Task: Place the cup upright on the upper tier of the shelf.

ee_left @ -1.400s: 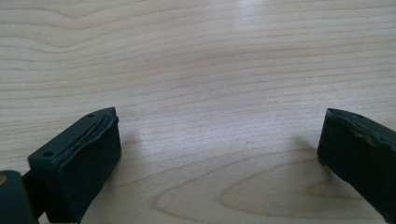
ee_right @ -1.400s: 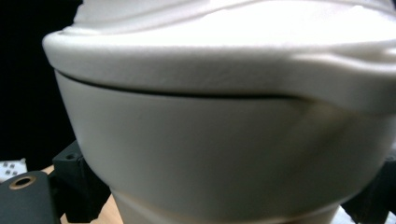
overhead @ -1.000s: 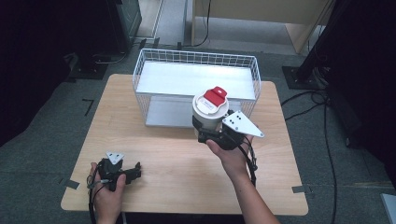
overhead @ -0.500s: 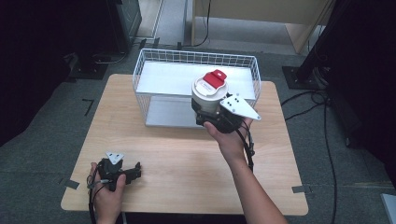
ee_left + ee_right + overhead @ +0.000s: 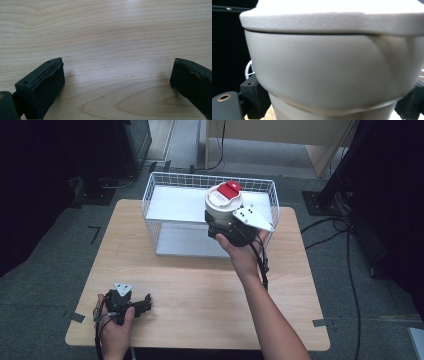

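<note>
Container carried up and forward, from the wire basket's near edge to over its rim.

The right gripper point(image 5: 226, 222), pinching the white container point(image 5: 223, 202) with its red-tabbed lid, now holds it above the wire basket point(image 5: 165, 182), ready to lower in, I judge. The left gripper point(image 5: 142, 304) rests spread on the bench point(image 5: 200, 285), nothing between its jaws. The lid's print is too small to read.
</note>
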Action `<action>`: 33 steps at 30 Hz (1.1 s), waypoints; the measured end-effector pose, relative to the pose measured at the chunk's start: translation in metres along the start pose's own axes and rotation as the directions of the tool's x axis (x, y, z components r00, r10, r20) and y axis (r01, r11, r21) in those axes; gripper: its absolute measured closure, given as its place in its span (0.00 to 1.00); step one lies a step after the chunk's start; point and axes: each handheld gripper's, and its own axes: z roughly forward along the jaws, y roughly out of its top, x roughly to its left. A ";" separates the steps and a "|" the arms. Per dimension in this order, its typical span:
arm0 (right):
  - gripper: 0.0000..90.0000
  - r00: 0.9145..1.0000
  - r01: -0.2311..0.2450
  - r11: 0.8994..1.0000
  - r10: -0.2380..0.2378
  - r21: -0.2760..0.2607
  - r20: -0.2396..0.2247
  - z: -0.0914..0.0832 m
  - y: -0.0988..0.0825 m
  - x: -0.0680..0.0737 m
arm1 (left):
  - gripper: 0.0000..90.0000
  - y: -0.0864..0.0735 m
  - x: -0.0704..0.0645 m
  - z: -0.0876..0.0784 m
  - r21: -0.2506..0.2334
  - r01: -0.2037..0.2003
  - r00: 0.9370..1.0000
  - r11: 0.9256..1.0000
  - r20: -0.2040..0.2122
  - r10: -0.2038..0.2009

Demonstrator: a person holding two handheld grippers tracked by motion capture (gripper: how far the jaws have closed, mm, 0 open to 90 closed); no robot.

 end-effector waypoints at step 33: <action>0.10 0.998 -0.013 0.999 0.011 0.039 0.063 0.082 0.020 -0.013 | 0.00 0.000 0.000 0.000 -0.001 -0.003 1.000 1.000 0.003 0.003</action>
